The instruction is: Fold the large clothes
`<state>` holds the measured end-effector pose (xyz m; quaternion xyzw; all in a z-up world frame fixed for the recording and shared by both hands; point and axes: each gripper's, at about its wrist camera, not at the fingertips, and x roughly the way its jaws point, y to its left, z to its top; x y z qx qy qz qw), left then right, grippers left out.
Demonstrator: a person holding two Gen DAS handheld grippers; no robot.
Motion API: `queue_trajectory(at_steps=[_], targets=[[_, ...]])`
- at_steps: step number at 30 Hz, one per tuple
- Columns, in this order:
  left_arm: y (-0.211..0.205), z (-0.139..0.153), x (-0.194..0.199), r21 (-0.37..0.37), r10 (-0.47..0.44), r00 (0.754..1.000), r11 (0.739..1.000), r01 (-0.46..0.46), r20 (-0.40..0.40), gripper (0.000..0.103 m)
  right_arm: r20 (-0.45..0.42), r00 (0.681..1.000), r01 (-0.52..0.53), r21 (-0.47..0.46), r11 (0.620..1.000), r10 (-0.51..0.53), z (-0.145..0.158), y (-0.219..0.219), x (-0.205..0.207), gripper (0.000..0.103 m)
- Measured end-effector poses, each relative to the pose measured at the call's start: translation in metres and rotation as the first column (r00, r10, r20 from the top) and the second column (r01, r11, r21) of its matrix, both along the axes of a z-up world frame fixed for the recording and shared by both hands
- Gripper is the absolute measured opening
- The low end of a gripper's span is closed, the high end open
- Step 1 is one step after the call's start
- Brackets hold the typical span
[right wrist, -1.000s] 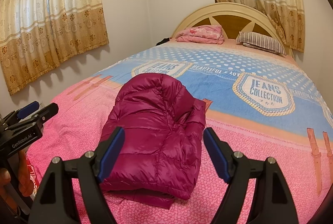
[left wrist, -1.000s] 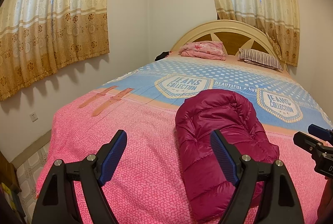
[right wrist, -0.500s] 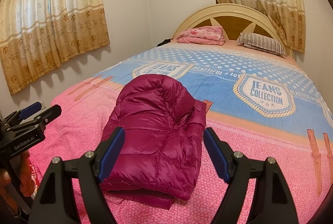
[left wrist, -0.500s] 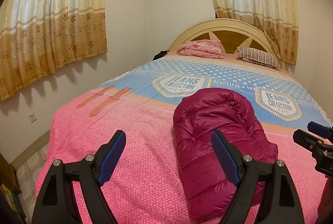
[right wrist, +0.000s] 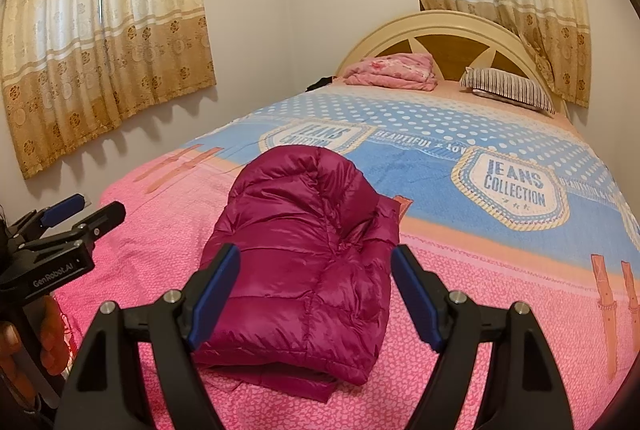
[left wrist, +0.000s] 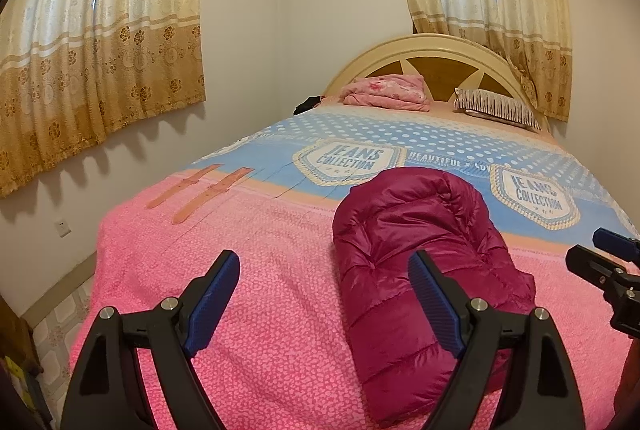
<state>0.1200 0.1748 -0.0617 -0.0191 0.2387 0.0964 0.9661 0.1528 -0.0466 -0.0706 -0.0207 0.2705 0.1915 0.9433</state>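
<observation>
Little has shifted in a second: both grippers, left gripper [left wrist: 324, 286] and right gripper [right wrist: 316, 278], hover wide open and empty over the folded puffer jacket [right wrist: 304, 250], whose slick padding may spring apart.

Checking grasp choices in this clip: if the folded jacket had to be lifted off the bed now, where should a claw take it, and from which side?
Probably the near edge of the jacket, where the stacked layers lie flat and thin enough to pinch together. Come in low from the foot of the bed, right claw open; the far end is rounded and puffy.
</observation>
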Motion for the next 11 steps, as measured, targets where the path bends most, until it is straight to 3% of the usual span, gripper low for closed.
queue_trajectory(at_steps=[11], targets=[[-0.0052, -0.0029, -0.0015, 0.035, 0.0, 1.0, 0.999, 0.0, 0.008, 0.087, -0.006, 1.0, -0.001, 0.0, 1.0, 0.001, -0.0036, -0.0002, -0.0013, 0.08]])
